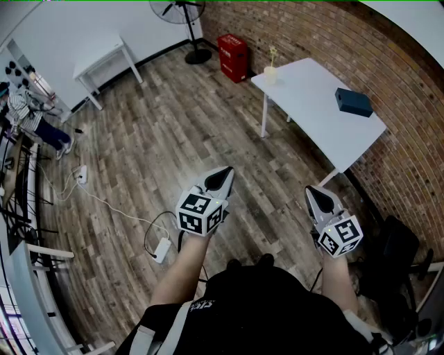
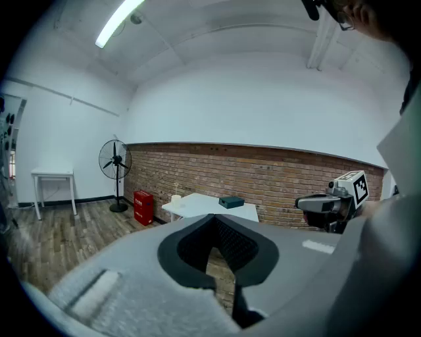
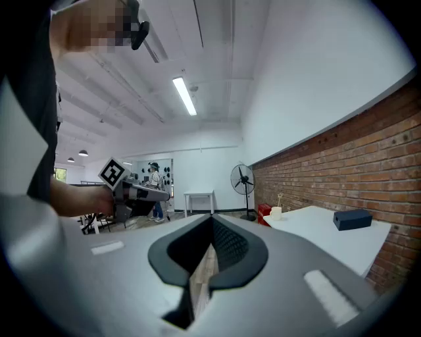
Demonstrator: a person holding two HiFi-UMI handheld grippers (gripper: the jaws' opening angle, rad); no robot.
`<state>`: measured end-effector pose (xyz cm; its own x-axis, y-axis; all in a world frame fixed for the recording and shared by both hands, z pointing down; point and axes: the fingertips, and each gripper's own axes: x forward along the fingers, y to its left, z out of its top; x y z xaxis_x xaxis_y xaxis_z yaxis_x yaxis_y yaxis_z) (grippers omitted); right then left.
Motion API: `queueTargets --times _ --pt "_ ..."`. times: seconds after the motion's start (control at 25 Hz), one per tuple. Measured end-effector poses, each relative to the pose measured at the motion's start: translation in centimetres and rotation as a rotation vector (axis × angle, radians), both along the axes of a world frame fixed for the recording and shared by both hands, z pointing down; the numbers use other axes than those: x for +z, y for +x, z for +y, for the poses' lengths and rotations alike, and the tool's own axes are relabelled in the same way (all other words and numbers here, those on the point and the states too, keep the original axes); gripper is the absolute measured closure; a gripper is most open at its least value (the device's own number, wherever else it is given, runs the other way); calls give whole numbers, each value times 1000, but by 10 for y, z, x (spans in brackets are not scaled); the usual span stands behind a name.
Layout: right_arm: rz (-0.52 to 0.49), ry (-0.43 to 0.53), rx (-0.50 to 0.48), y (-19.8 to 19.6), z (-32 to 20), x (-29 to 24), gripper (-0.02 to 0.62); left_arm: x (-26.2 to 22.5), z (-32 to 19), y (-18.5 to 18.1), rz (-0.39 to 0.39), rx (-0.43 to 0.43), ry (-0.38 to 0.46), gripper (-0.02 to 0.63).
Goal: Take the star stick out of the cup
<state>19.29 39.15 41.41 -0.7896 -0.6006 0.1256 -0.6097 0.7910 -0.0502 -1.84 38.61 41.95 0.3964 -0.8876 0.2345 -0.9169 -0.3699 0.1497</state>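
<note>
Star stick (image 1: 273,54): a thin, pale stick is seen with a small yellowish top; the shape of the top is too small to be made out.
Stick's place: it is stood upright in the cup (image 1: 270,75), with its top raised above the rim.
Cup: a small cream-white cup is set at the far left corner of the white table (image 1: 316,104), far to the right in the room.
Left gripper (image 1: 225,171): it is held over the wooden floor (image 1: 159,139), well apart from the table; its fingers are brought together at the tips and nothing is held between them.
Right gripper (image 1: 313,190): it is held near the table's near end; its fingers are closed tip to tip and nothing is gripped.
Count of task things: one stick and one cup are seen.
Count of grippers: two are seen, side by side and apart from each other.
Count of tables: two are seen, the one with the cup and a second white table (image 1: 104,59) at the far left wall.
Count on the table: one dark box (image 1: 354,102) is laid towards the right edge, well apart from the cup.
Count by the brick wall (image 1: 388,62): one red crate (image 1: 233,57) and one fan (image 1: 184,14) are placed at the far end.
</note>
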Motion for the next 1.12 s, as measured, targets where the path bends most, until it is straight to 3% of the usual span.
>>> queueTargets --times 0.36,0.68,0.92,1.12 --pt "9 17 14 28 -10 -2 598 -3 -7 15 -6 -2 2 601" --pt "13 7 62 83 -7 7 598 1 -6 51 -19 20 -8 601" --pt "21 78 -6 107 8 -10 595 8 -3 87 -20 30 -17 601" --pt "-3 25 -6 128 8 5 595 18 -4 101 -23 30 -43 601"
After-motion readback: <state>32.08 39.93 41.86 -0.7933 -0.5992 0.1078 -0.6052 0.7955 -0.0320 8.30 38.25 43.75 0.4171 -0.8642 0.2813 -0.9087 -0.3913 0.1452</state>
